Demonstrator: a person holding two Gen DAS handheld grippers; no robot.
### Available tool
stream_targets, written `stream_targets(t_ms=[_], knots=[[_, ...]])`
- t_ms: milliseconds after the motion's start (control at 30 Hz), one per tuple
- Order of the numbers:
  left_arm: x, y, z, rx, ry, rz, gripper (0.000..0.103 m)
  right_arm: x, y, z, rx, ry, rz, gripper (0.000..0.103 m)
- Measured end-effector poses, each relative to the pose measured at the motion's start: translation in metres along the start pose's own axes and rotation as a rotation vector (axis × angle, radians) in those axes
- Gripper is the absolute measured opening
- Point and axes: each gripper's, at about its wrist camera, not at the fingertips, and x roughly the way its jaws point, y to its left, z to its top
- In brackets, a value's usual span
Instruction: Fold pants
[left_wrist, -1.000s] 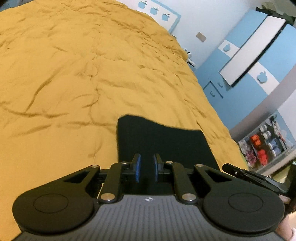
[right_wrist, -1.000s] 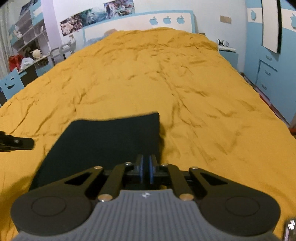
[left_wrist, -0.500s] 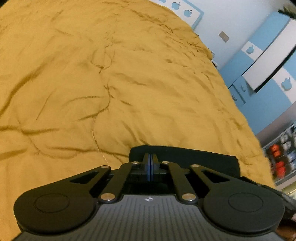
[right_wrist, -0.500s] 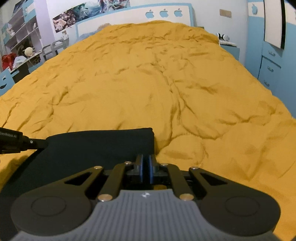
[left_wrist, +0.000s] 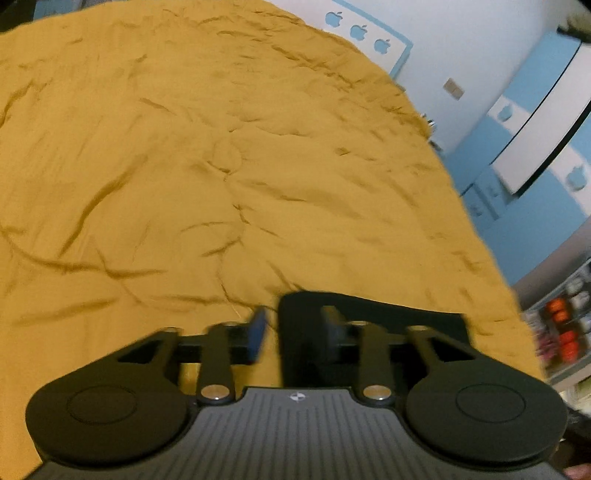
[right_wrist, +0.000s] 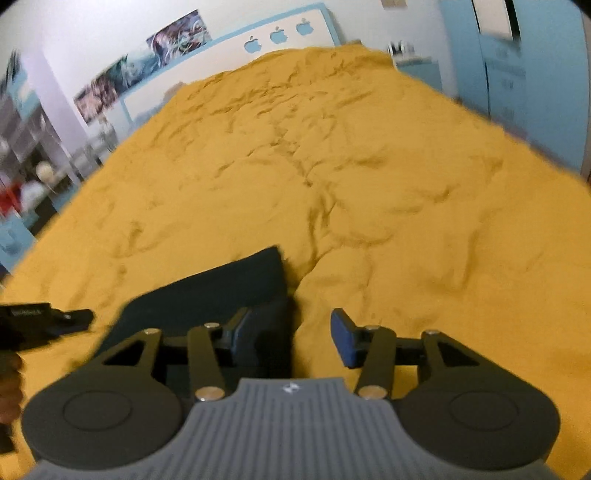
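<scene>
Dark pants (left_wrist: 373, 332) folded small near bed (left_wrist: 221, 166) foot edge. Soft, light, floppy; best pinched at corners. Left gripper (left_wrist: 295, 334) and right gripper (right_wrist: 291, 338) opening, gripping nothing.

**Signs and marks in view**

Showing three blue apple logos in a row on the white headboard (left_wrist: 369, 35), also seen from the right wrist (right_wrist: 279, 35). Showing further apple marks on the blue wardrobe doors (left_wrist: 506, 110). Carrying a small round emblem on the grey body behind the left gripper (left_wrist: 295, 330) and behind the right gripper (right_wrist: 291, 334). Bearing a strip of small lettering on the left gripper's side in the right wrist view, too blurred for reading. Offering no legible words or numbers.
</scene>
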Motion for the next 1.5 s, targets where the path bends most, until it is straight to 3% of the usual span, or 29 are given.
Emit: stream_targets(t_ms=[33,133,333,500,567,633,800,900,1033,1233,1500], knots=[[-0.004,0.001,-0.001,-0.015,0.015,-0.031,0.057,0.000,-0.004,-0.002,0.038,0.020,0.032,0.047],[-0.004,0.008,-0.007,-0.094,0.094,-0.109,0.058,0.005,-0.015,-0.009,0.113,0.069,0.076,0.047],[0.024,0.031,-0.018,-0.230,0.184,-0.151,0.058,0.021,-0.035,-0.019,0.232,0.120,0.153,0.048],[0.040,0.037,-0.027,-0.259,0.197,-0.176,0.058,0.038,-0.047,-0.025,0.326,0.151,0.223,0.047],[0.045,0.040,-0.026,-0.278,0.199,-0.194,0.053,0.046,-0.052,-0.026,0.365,0.162,0.256,0.043],[0.050,0.046,-0.027,-0.302,0.203,-0.215,0.042,0.055,-0.056,-0.027,0.396,0.172,0.285,0.038],[0.056,0.054,-0.030,-0.359,0.213,-0.238,0.030,0.065,-0.061,-0.029,0.448,0.176,0.327,0.028],[0.048,0.050,-0.028,-0.336,0.189,-0.240,0.021,0.059,-0.057,-0.028,0.429,0.163,0.332,0.022],[0.029,0.035,-0.027,-0.254,0.137,-0.201,0.019,0.044,-0.035,-0.017,0.331,0.133,0.286,0.020],[-0.010,0.019,-0.021,-0.207,0.067,-0.209,0.019,0.008,-0.009,-0.004,0.253,0.084,0.260,0.018],[-0.085,0.011,-0.018,-0.154,-0.006,-0.209,0.019,-0.046,0.028,-0.014,0.219,0.076,0.350,0.015]])
